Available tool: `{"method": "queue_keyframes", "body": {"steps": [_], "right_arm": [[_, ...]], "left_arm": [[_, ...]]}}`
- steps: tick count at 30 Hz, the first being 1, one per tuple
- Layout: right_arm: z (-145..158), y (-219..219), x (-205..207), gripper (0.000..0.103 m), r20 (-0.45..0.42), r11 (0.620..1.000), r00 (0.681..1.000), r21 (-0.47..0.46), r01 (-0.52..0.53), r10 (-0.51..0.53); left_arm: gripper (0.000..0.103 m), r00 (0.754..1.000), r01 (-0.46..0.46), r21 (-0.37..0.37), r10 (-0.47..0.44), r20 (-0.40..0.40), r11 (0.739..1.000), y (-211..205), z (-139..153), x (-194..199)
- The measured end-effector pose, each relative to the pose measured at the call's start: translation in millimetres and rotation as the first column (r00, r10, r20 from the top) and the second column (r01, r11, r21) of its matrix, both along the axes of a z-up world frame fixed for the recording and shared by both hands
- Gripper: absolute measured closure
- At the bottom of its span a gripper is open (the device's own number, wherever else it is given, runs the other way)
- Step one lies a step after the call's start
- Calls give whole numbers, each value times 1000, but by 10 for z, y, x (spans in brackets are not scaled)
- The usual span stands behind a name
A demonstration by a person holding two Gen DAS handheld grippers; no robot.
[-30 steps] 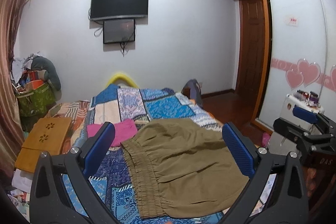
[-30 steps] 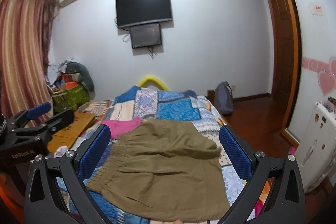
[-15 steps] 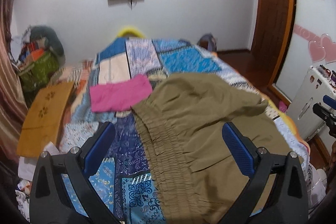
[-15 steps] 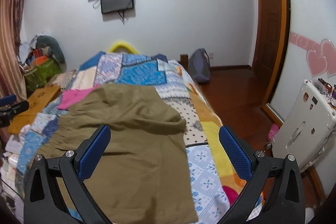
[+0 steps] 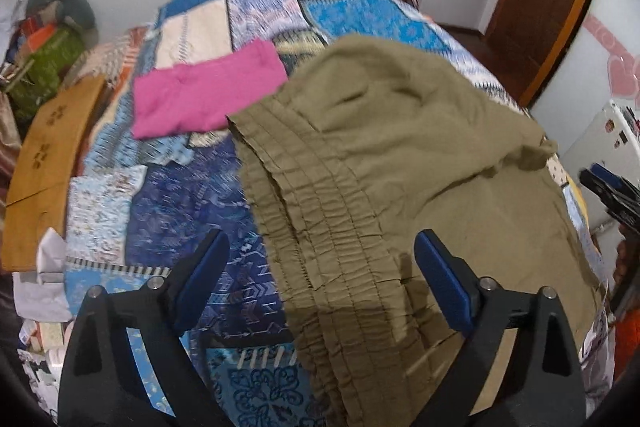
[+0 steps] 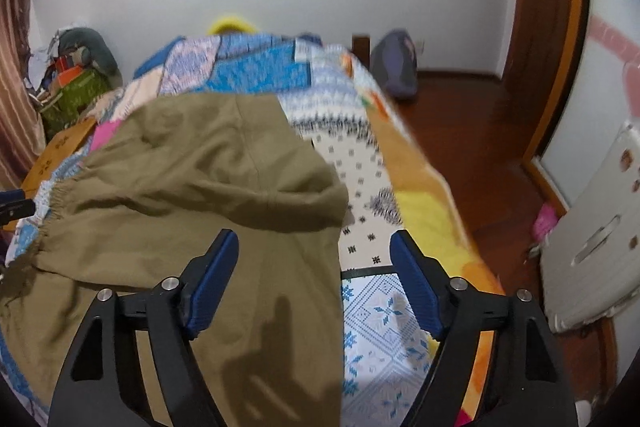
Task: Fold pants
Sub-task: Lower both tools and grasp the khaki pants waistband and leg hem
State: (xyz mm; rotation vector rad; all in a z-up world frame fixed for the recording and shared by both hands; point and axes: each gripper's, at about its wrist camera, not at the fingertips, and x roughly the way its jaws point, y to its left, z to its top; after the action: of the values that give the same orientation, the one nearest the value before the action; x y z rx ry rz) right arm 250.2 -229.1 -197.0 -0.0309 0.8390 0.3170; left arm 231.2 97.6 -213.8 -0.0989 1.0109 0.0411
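Olive-brown pants (image 5: 400,155) lie spread on the patchwork bed (image 5: 176,203), folded over once, with the elastic waistband (image 5: 320,227) at their left. My left gripper (image 5: 320,267) is open and empty, hovering just above the waistband edge. My right gripper (image 6: 314,267) is open and empty above the right edge of the pants (image 6: 200,187), where the cloth meets the bedspread (image 6: 384,307). The right gripper's tip shows at the right edge of the left wrist view (image 5: 612,187).
A folded pink garment (image 5: 204,91) lies on the bed beyond the waistband. A wooden board (image 5: 44,155) and a green bag (image 5: 44,67) sit left of the bed. A white case (image 6: 592,227) and wooden floor (image 6: 480,131) are to the right.
Both grippers have tilted down and come closer to the bed. The left now hangs over the waistband, the right over the pants' right edge. Both stay open.
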Motion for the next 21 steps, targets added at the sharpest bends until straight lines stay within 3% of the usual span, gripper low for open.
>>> {"method": "queue_keyframes", "body": {"steps": [2,8,11,13,15,17,21], "right_arm": [[-128,-16,112,43,-51,1000,999,-2,-2,2],[-376,35,302,50,-171,999,984,10,-47,48],[-376,76,282,54,-169,995,981,-4,-98,96],[-390,115,287,68,-180,992,976,-18,-128,122],[-399,137,267,71,-176,988,975,-41,-146,137],[-397,117,243,88,-165,987,978,-74,-142,129],[-405,49,231,92,-164,989,979,-62,-133,122]], "left_arm": [[8,1000,16,3,-16,-26,1000,-21,-84,57],[16,995,41,-25,-43,-86,999,-10,-277,212],[23,995,60,-26,-62,-81,998,-26,-295,255],[30,996,70,9,-69,-62,998,-56,-272,272],[37,996,76,33,-74,-55,997,-79,-255,291],[41,995,85,56,-82,-48,995,-87,-247,301],[41,996,86,101,-82,-43,991,-52,-246,332]]}}
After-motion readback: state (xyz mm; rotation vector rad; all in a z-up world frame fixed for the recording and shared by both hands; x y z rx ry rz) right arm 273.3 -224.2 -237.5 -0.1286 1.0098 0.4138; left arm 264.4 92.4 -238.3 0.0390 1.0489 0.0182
